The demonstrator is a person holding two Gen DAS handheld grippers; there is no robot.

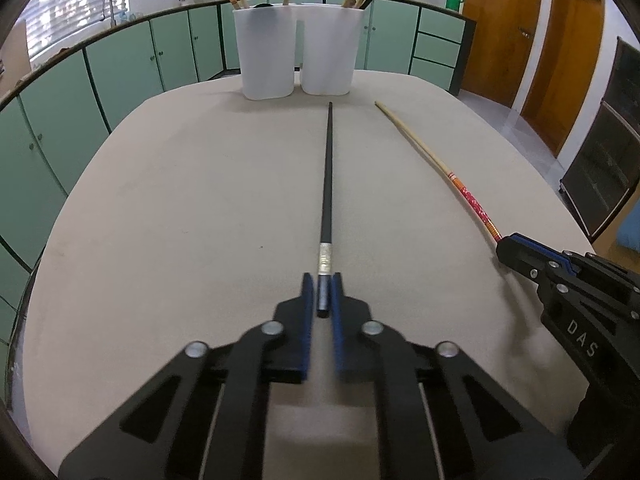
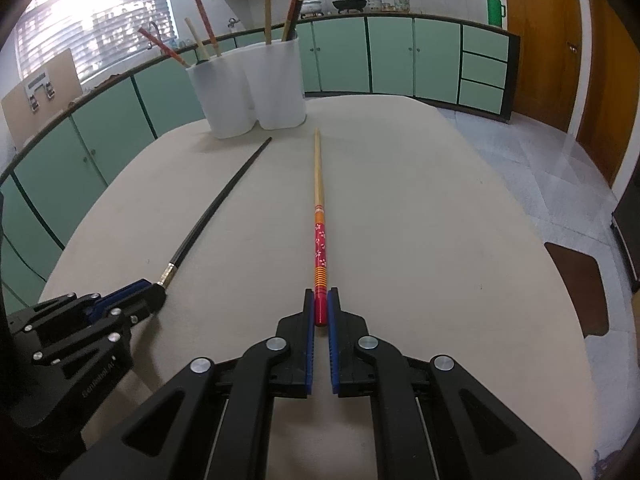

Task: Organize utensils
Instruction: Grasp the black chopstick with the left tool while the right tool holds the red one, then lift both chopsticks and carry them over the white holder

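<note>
Two chopsticks lie on the worktop (image 1: 180, 200), the black chopstick (image 1: 327, 184) clamped at its butt in the left claw (image 1: 322, 294) and the red-handled chopstick (image 2: 319, 216) likewise in the right claw (image 2: 320, 308), so each may pivot, droop or miss the white holders (image 1: 296, 52) when lifted.

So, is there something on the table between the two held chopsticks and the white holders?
Nothing visible. The table is bare from the black chopstick and the red chopstick up to the white holders.
</note>
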